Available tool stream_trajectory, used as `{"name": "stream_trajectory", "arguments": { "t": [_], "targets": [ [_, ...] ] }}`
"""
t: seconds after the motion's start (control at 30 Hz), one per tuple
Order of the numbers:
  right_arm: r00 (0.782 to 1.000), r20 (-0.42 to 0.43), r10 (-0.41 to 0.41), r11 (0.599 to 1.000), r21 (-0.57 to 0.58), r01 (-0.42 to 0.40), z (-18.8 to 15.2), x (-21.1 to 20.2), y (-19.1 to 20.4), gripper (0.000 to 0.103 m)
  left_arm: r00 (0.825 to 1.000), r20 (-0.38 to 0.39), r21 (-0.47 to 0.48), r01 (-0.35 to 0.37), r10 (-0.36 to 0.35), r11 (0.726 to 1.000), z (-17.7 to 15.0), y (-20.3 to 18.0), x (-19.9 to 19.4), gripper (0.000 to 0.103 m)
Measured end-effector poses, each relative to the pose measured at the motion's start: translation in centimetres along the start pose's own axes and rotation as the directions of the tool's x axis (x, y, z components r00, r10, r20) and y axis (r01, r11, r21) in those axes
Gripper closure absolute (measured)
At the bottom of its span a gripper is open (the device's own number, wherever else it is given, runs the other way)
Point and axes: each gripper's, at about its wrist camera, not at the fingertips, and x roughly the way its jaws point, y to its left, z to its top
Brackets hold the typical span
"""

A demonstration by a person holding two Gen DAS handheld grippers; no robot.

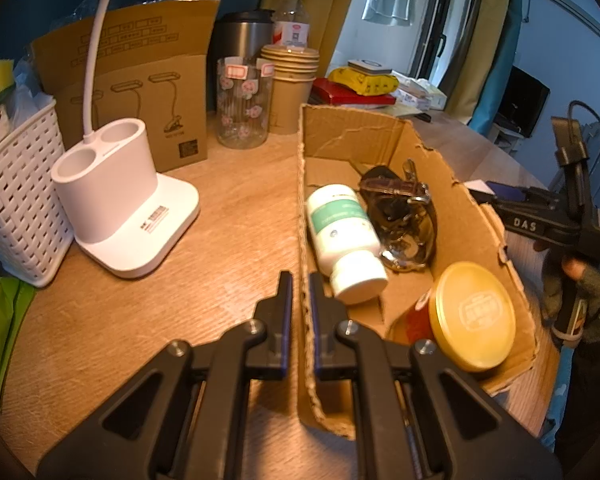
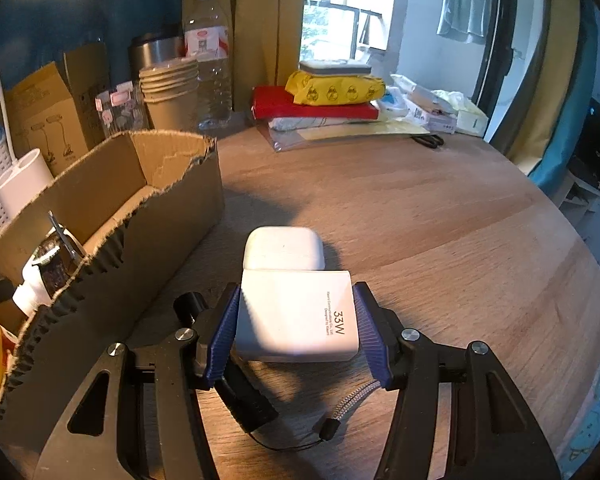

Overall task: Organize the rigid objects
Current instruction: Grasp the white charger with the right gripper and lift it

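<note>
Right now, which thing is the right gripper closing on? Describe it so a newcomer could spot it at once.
Start at the torn cardboard box on the wooden table; just right of it, between the right gripper pads, sits a white charger block. It touches a rounded white earbud case beyond, but is square-edged and printed "33W".
</note>
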Motion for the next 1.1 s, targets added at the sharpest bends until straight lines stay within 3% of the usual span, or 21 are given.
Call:
{"name": "stream_trajectory", "arguments": {
  "t": [1.1],
  "targets": [
    [0.983,0.182,0.028,0.998,-0.051,-0.019,3.3,-8.2,4.0,0.045,1.0,0.007,0.003,-0.01,0.01,1.0,0.1,-0.1,0.0,0.096]
  ]
}}
